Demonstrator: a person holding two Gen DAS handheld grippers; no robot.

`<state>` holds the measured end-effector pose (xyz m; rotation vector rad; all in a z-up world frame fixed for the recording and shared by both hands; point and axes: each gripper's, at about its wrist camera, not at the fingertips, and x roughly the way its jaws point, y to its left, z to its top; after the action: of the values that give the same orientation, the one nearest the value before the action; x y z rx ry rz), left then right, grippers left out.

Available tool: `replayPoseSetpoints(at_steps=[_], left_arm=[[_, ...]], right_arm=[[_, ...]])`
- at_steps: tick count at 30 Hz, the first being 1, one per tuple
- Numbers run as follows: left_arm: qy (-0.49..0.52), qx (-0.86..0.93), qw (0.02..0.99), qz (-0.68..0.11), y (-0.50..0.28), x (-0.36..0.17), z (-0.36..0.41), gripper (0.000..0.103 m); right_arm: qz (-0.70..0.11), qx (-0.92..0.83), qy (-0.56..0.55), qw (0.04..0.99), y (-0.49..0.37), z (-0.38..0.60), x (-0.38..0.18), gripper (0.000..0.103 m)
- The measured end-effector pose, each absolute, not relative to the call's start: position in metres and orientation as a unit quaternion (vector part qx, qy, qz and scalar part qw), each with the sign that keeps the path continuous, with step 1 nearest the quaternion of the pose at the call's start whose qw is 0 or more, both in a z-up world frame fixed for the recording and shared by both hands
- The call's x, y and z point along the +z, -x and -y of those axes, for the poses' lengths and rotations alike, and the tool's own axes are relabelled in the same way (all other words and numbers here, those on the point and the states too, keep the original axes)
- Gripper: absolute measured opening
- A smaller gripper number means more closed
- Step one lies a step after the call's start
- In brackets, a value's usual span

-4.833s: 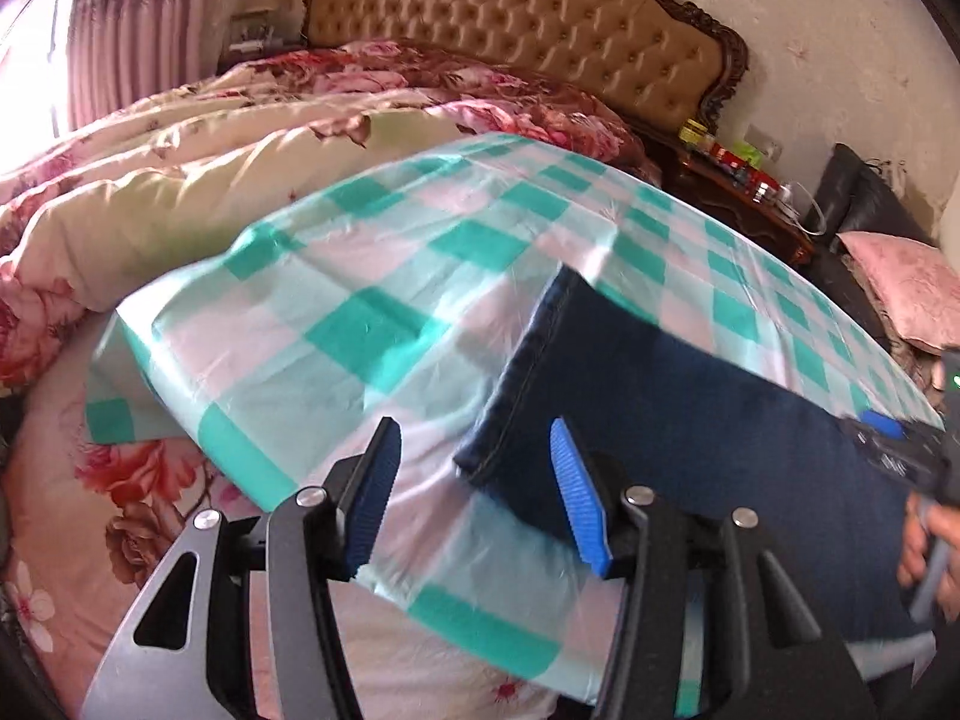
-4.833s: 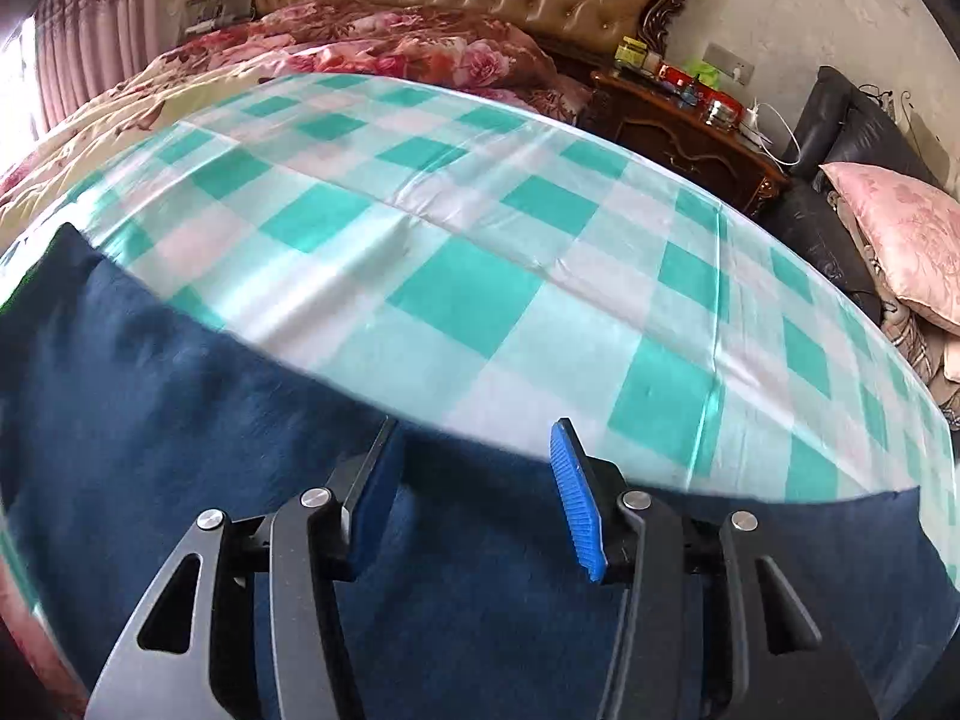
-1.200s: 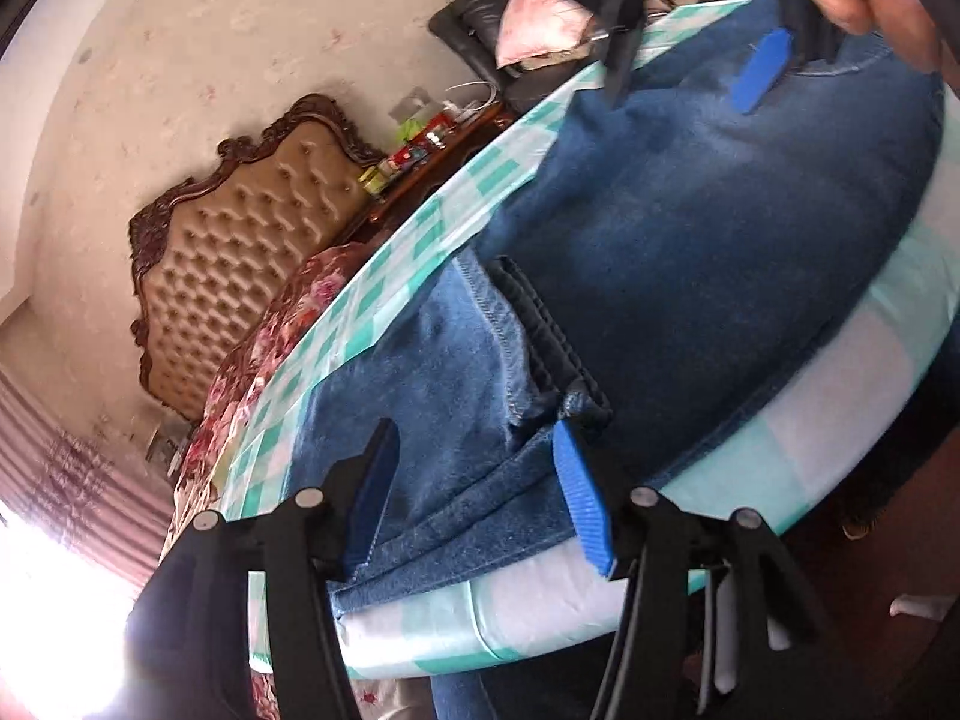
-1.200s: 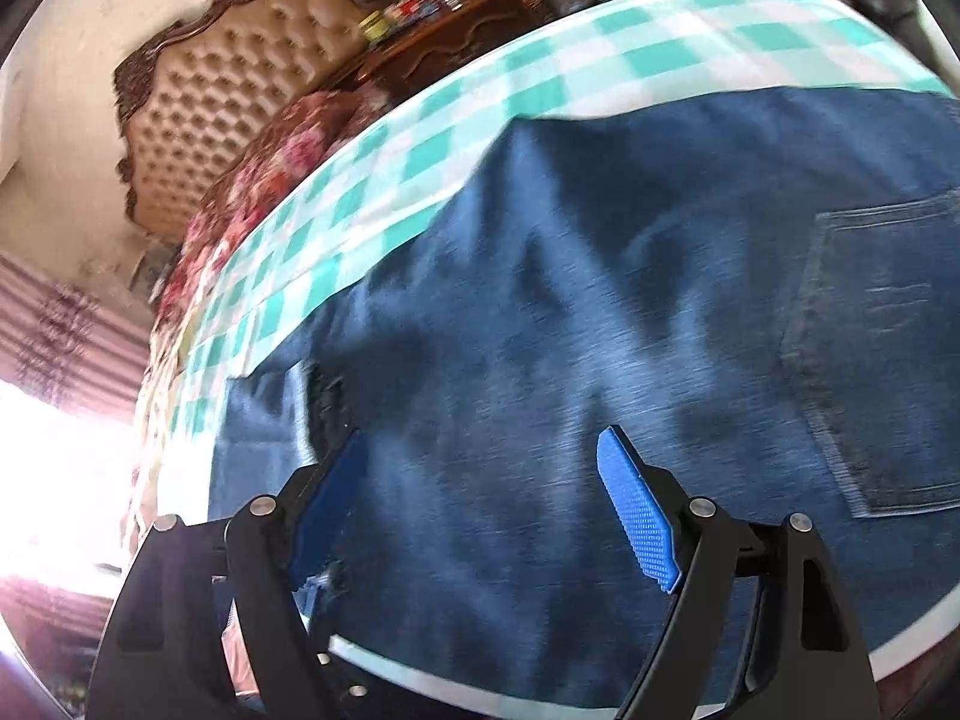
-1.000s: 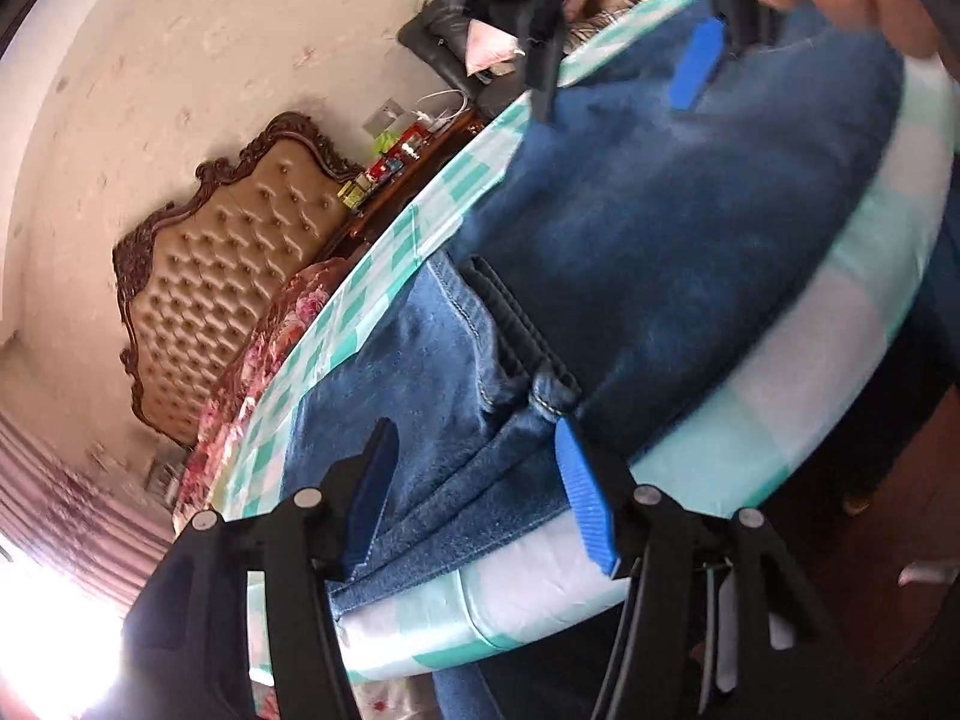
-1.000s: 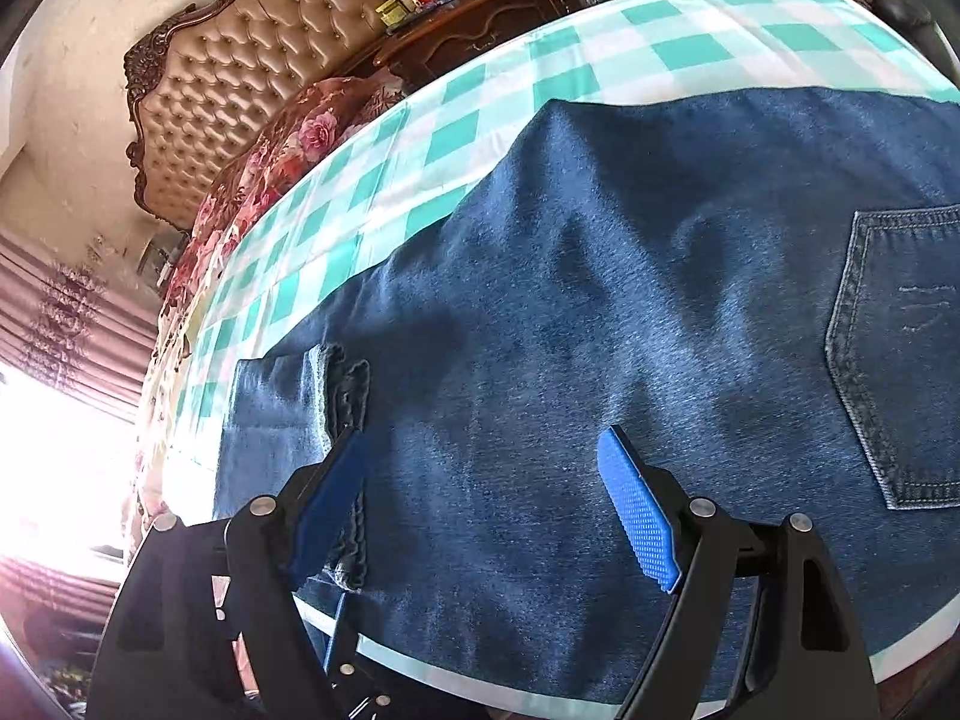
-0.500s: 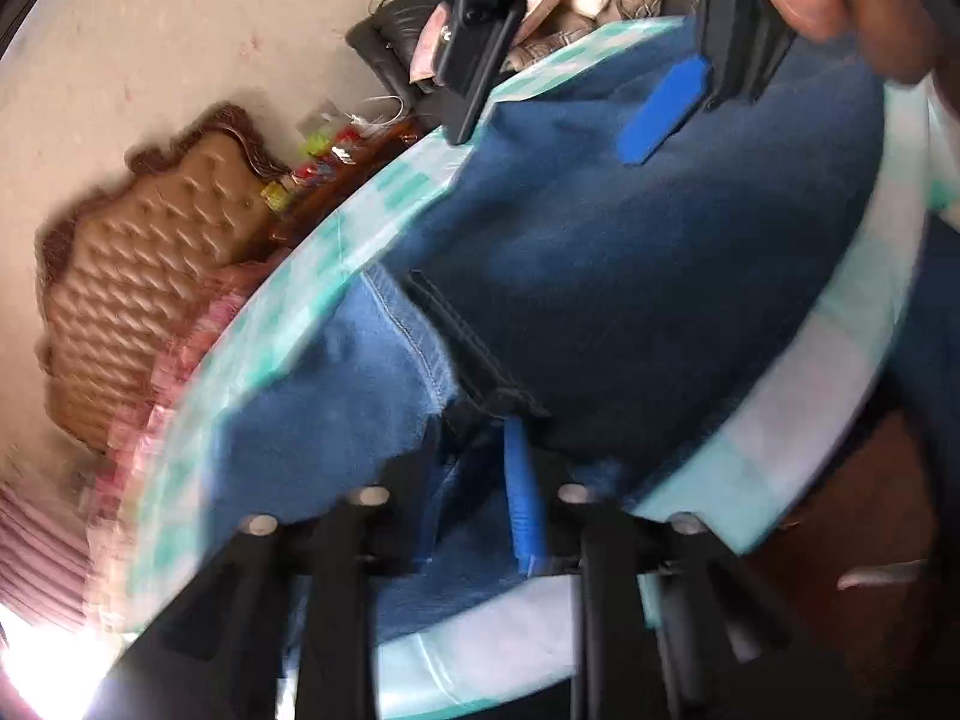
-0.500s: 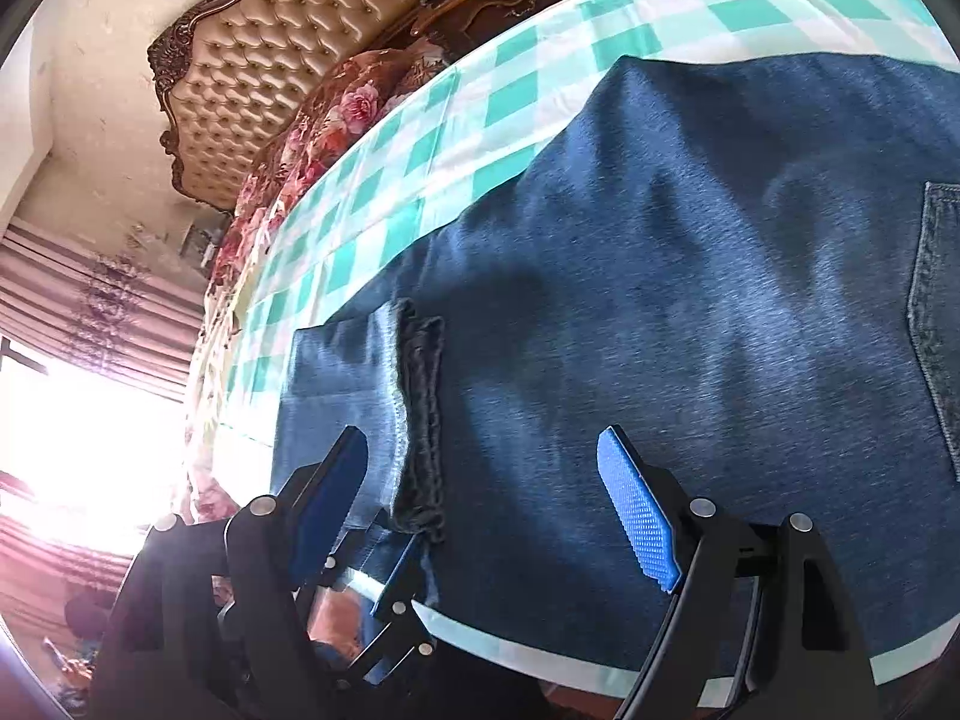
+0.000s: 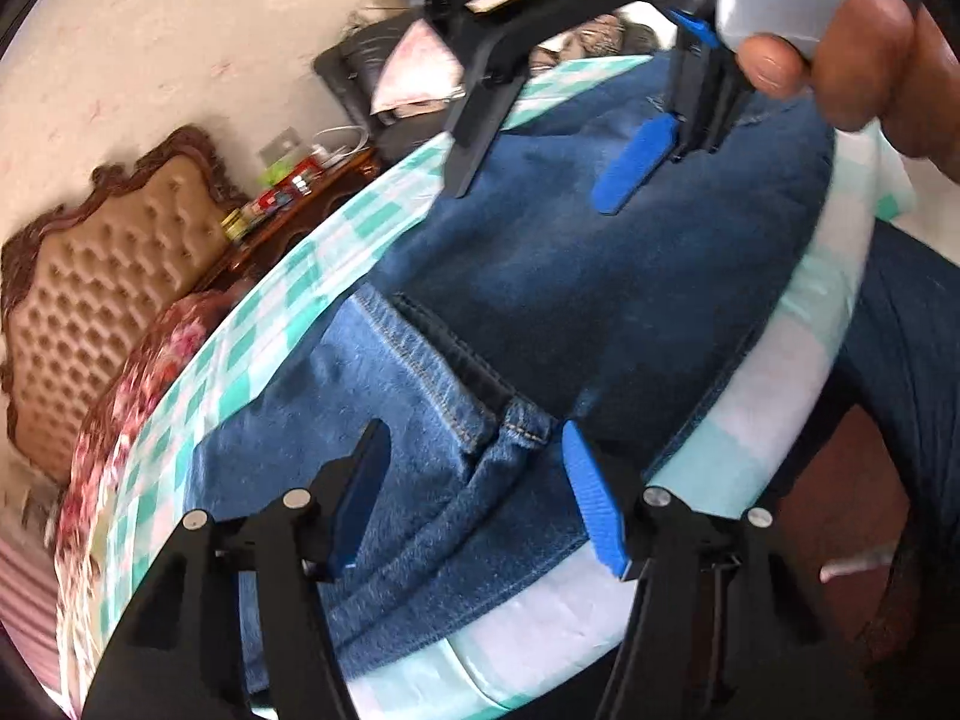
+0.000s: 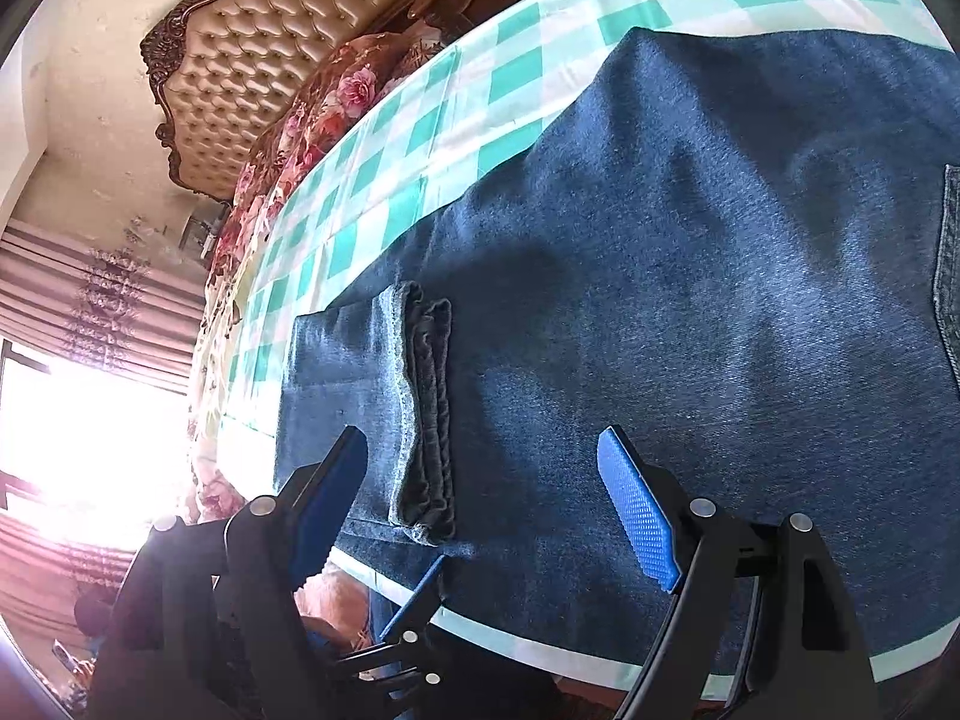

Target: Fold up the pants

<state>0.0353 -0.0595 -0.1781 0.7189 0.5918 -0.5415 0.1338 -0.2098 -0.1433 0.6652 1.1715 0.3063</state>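
Fingers spread on our left tool (image 9: 474, 486) and right tool (image 10: 480, 510), neither gripping. Just ahead of the left tool lie the jeans (image 9: 540, 312), hems (image 10: 429, 408) nearest it, long axis running rightward along the checked surface (image 10: 420, 120).
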Motion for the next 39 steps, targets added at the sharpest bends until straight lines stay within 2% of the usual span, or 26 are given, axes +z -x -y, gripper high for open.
replayPoseSetpoints(at_steps=[2, 5, 6, 9, 12, 17, 26, 27, 28, 29, 30, 35, 39], left_arm=[[-0.343, -0.262, 0.855, -0.288, -0.044, -0.181, 0.061, 0.059], [-0.280, -0.300, 0.851, -0.329, -0.058, -0.179, 0.054, 0.031], [-0.269, -0.301, 0.852, -0.334, -0.059, -0.179, 0.053, 0.024], [-0.250, -0.300, 0.858, -0.334, -0.061, -0.172, 0.048, 0.016], [-0.191, -0.294, 0.880, -0.321, -0.064, -0.147, 0.032, 0.016], [-0.174, -0.285, 0.893, -0.303, -0.066, -0.123, 0.020, 0.015], [-0.158, -0.274, 0.904, -0.287, -0.058, -0.105, 0.011, 0.015], [-0.157, -0.273, 0.905, -0.286, -0.056, -0.104, 0.012, 0.015], [-0.166, -0.267, 0.907, -0.281, -0.051, -0.104, 0.017, 0.015], [-0.176, -0.261, 0.908, -0.276, -0.043, -0.106, 0.022, 0.015], [-0.194, -0.251, 0.909, -0.270, -0.038, -0.108, 0.031, 0.015], [-0.196, -0.245, 0.915, -0.252, -0.025, -0.117, 0.065, 0.015], [-0.193, -0.263, 0.911, -0.252, -0.023, -0.127, 0.090, 0.015]], right_arm=[[-0.542, 0.144, -0.309, 0.768, -0.135, 0.209, -0.144, 0.078], [-0.544, 0.152, -0.318, 0.762, -0.137, 0.208, -0.143, 0.078], [-0.545, 0.157, -0.328, 0.756, -0.138, 0.210, -0.144, 0.078], [-0.550, 0.170, -0.368, 0.730, -0.146, 0.214, -0.148, 0.080], [-0.560, 0.186, -0.402, 0.700, -0.158, 0.211, -0.151, 0.083], [-0.586, 0.221, -0.423, 0.655, -0.184, 0.182, -0.159, 0.085], [-0.610, 0.228, -0.368, 0.664, -0.216, 0.136, -0.164, 0.085], [-0.596, 0.225, -0.350, 0.687, -0.223, 0.132, -0.158, 0.071], [-0.588, 0.221, -0.332, 0.703, -0.227, 0.129, -0.154, 0.049], [-0.581, 0.219, -0.306, 0.722, -0.232, 0.127, -0.148, 0.036], [-0.576, 0.219, -0.293, 0.731, -0.232, 0.126, -0.146, 0.015], [-0.534, 0.215, -0.227, 0.785, -0.215, 0.142, -0.120, 0.014], [-0.536, 0.188, -0.212, 0.795, -0.206, 0.170, -0.129, 0.014]])
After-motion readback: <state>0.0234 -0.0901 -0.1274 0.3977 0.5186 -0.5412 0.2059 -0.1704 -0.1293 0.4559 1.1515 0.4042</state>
